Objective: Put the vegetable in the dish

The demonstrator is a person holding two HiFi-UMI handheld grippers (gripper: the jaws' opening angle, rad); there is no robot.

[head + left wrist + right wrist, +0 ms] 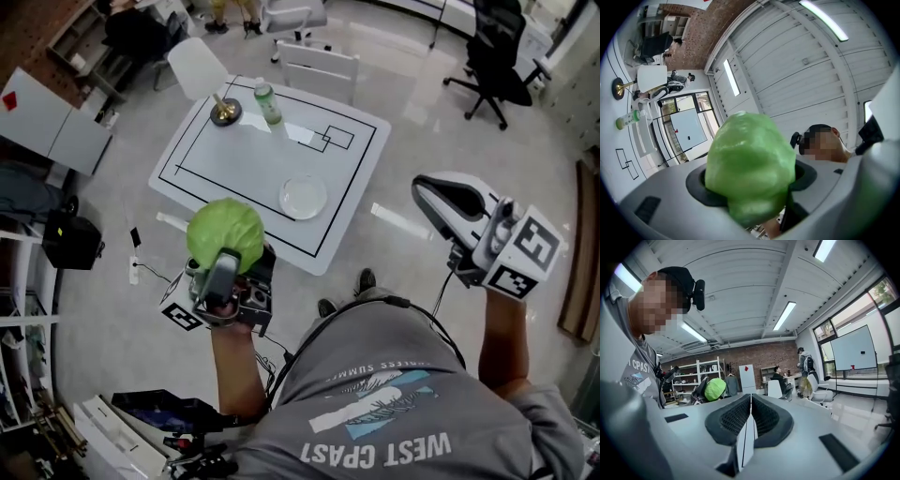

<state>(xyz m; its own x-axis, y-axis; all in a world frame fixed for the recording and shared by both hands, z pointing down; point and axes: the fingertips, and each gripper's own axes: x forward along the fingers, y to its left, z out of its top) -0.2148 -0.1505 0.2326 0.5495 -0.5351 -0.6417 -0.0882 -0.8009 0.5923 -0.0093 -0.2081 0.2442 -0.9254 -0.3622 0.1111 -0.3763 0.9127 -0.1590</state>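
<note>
In the lower left of the frame, the left hand-held gripper [225, 267] is grasping the green vegetable [225, 232], apart from the dish [303, 197] on the surface [234, 155]. The right hand-held gripper [448, 202] is hanging clenched and empty.

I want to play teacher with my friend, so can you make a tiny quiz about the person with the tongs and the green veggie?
1. True or false: the right tongs are shut with nothing between them.
2. What do the left tongs hold? A) a spoon B) the green vegetable C) a cup
3. Fill the gap: the dish on the table is ____.

Key: 1 true; 2 B; 3 empty.
</note>
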